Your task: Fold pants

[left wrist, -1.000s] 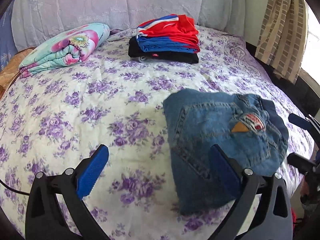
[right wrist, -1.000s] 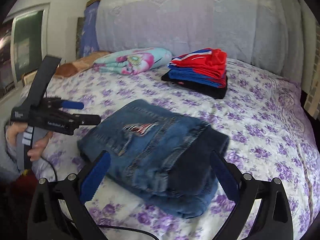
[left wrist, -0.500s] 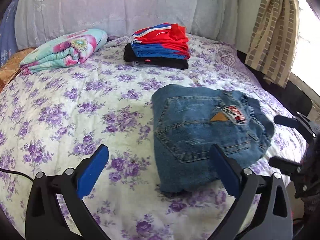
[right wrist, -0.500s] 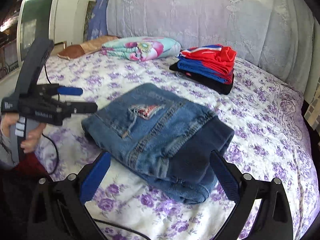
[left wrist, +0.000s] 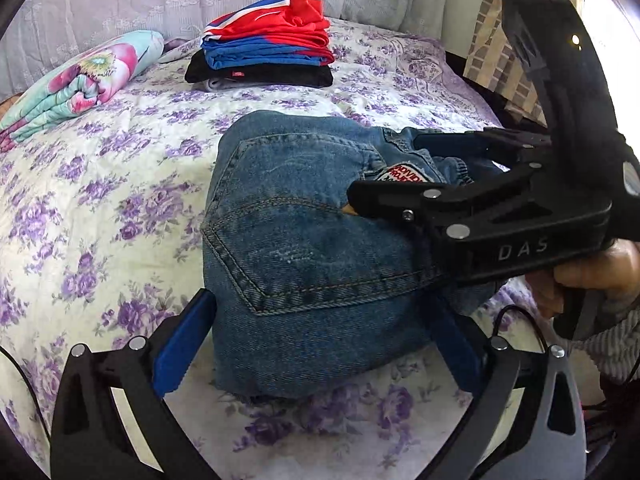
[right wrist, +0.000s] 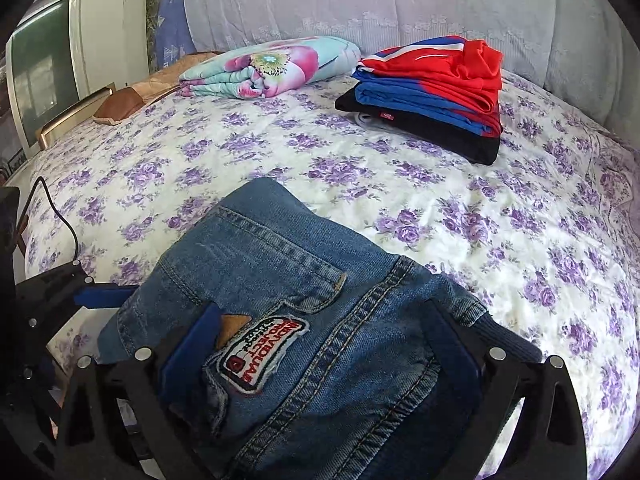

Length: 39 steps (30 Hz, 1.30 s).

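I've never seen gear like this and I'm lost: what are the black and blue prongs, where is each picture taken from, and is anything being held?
There is no robot here. A person holds a hand-operated gripper in each hand, and each gripper carries a wide-angle camera looking out along its two blue-padded fingers.

The left wrist view shows the left gripper at the bottom, open, its fingers either side of the near edge of the folded jeans. The black tool coming in from the right is the right gripper, with the person's hand on its handle.

The right wrist view shows that gripper's own fingers spread over the jeans near the sewn patch. Neither gripper visibly pinches the fabric.

Also on the flowered bed: a stack of folded clothes and a rolled floral blanket.
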Each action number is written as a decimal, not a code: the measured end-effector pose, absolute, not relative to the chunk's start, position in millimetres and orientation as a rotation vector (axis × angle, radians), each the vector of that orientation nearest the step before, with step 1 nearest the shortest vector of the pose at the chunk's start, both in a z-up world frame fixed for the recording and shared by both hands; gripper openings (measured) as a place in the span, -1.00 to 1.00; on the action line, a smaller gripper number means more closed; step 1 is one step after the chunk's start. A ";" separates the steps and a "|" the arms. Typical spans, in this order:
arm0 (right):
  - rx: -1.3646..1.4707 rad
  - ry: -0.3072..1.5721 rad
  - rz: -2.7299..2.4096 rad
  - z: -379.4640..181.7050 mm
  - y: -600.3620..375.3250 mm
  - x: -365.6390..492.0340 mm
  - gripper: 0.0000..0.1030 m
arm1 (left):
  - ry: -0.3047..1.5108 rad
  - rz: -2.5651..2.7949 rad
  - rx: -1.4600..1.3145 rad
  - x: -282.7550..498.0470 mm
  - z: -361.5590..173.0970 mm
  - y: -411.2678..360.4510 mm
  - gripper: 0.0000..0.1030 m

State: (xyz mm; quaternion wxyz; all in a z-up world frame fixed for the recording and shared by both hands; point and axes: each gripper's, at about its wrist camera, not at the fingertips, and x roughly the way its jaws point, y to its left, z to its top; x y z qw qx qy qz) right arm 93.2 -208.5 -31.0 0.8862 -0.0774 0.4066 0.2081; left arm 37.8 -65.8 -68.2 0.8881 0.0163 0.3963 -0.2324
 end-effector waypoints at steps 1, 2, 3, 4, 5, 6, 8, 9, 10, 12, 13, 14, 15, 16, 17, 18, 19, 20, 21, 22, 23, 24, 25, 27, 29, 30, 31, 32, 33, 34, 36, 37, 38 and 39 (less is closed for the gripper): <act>-0.159 0.838 0.441 -25.5 -210.6 90.5 0.93 | 0.822 -0.495 0.021 37.5 -63.8 -63.1 0.92; -0.140 0.819 0.443 -19.3 -215.1 86.4 0.92 | 0.818 -0.500 0.009 37.8 -59.4 -58.9 0.92; -0.110 0.792 0.434 -12.1 -222.1 79.7 0.93 | 0.805 -0.491 -0.001 36.8 -53.7 -53.1 0.92; -0.081 0.766 0.426 -7.1 -229.3 71.8 0.93 | 0.776 -0.468 -0.008 34.6 -46.2 -45.4 0.92; -0.056 0.741 0.419 -1.0 -237.2 62.8 0.93 | 0.752 -0.447 -0.011 33.2 -39.6 -39.5 0.92; -0.038 0.722 0.407 2.7 -244.6 55.0 0.93 | 0.734 -0.431 -0.018 33.8 -33.1 -33.3 0.92; -0.033 0.711 0.381 4.2 -251.9 46.7 0.93 | 0.723 -0.401 -0.026 42.0 -26.5 -27.2 0.92; -0.044 0.721 0.371 -0.4 -252.8 45.6 0.93 | 0.725 -0.384 -0.024 48.2 -26.2 -27.6 0.92; -0.058 0.744 0.359 -8.9 -252.7 47.3 0.93 | 0.735 -0.373 -0.017 57.1 -28.6 -31.1 0.92; -0.073 0.816 0.340 -33.3 -253.5 59.2 0.93 | 0.783 -0.354 0.010 78.0 -41.6 -41.6 0.92; -0.078 0.817 0.332 -44.6 -254.3 63.1 0.93 | 0.815 -0.359 0.020 88.2 -52.5 -48.1 0.92; -0.078 0.796 0.334 -49.0 -255.4 63.5 0.93 | 0.823 -0.357 0.004 93.1 -59.3 -48.9 0.92; -0.074 0.791 0.333 -48.2 -256.1 63.4 0.93 | 0.821 -0.355 -0.013 94.7 -60.3 -49.1 0.92; -0.071 0.799 0.330 -46.0 -255.5 62.5 0.93 | 0.819 -0.354 -0.011 94.3 -57.6 -49.5 0.92; -0.067 0.797 0.331 -42.2 -256.3 60.3 0.93 | 0.811 -0.351 0.002 92.7 -53.7 -50.8 0.92; -0.052 0.779 0.335 -36.6 -259.6 56.8 0.93 | 0.799 -0.345 0.012 90.3 -49.0 -50.7 0.92; -0.027 0.755 0.339 -32.6 -263.5 51.8 0.93 | 0.785 -0.337 0.014 87.6 -45.0 -49.7 0.92; 0.004 0.737 0.338 -28.7 -269.6 47.1 0.93 | 0.777 -0.337 0.013 84.8 -42.1 -48.7 0.92; 0.036 0.726 0.334 -26.3 -277.2 43.0 0.93 | 0.776 -0.345 0.011 83.2 -40.6 -48.9 0.92; 0.068 0.727 0.331 -26.2 -285.2 39.9 0.93 | 0.782 -0.354 0.010 81.6 -39.8 -49.7 0.92; 0.097 0.737 0.325 -27.2 -292.4 38.8 0.93 | 0.786 -0.360 0.009 79.4 -39.7 -50.4 0.92; 0.129 0.751 0.317 -30.0 -300.3 38.2 0.93 | 0.788 -0.365 0.008 77.9 -39.7 -51.7 0.92; 0.164 0.763 0.314 -33.6 -307.7 37.3 0.93 | 0.789 -0.368 0.008 75.5 -39.8 -52.8 0.90; 0.235 0.789 0.324 -41.7 -319.6 36.3 0.93 | 0.787 -0.367 0.010 71.2 -39.4 -53.9 0.90; 0.306 0.812 0.340 -47.8 -328.0 36.9 0.93 | 0.786 -0.371 0.013 69.8 -40.0 -54.3 0.90; 0.332 0.821 0.344 -50.4 -330.2 38.0 0.93 | 0.787 -0.374 0.006 69.8 -41.0 -53.2 0.90; 0.350 0.827 0.346 -52.5 -331.5 39.3 0.93 | 0.794 -0.377 -0.005 70.0 -42.7 -51.6 0.90; 0.358 0.830 0.346 -53.6 -331.3 40.0 0.93 | 0.803 -0.380 -0.017 70.4 -44.7 -50.1 0.90; 0.364 0.830 0.346 -54.3 -330.6 40.2 0.93 | 0.810 -0.383 -0.030 70.9 -46.8 -48.6 0.91; 0.372 0.830 0.349 -55.3 -329.4 40.0 0.93 | 0.812 -0.385 -0.045 71.0 -48.9 -47.0 0.91; 0.391 0.836 0.357 -57.7 -328.0 40.4 0.93 | 0.814 -0.386 -0.056 70.6 -51.3 -46.3 0.91; 0.400 0.839 0.362 -59.2 -327.3 41.5 0.93 | 0.812 -0.386 -0.059 69.6 -51.9 -46.1 0.91; 0.409 0.844 0.365 -60.7 -326.8 42.6 0.93 | 0.808 -0.387 -0.061 69.2 -52.1 -46.1 0.91; 0.416 0.850 0.365 -62.6 -326.4 44.0 0.93 | 0.806 -0.389 -0.063 68.9 -52.5 -46.0 0.91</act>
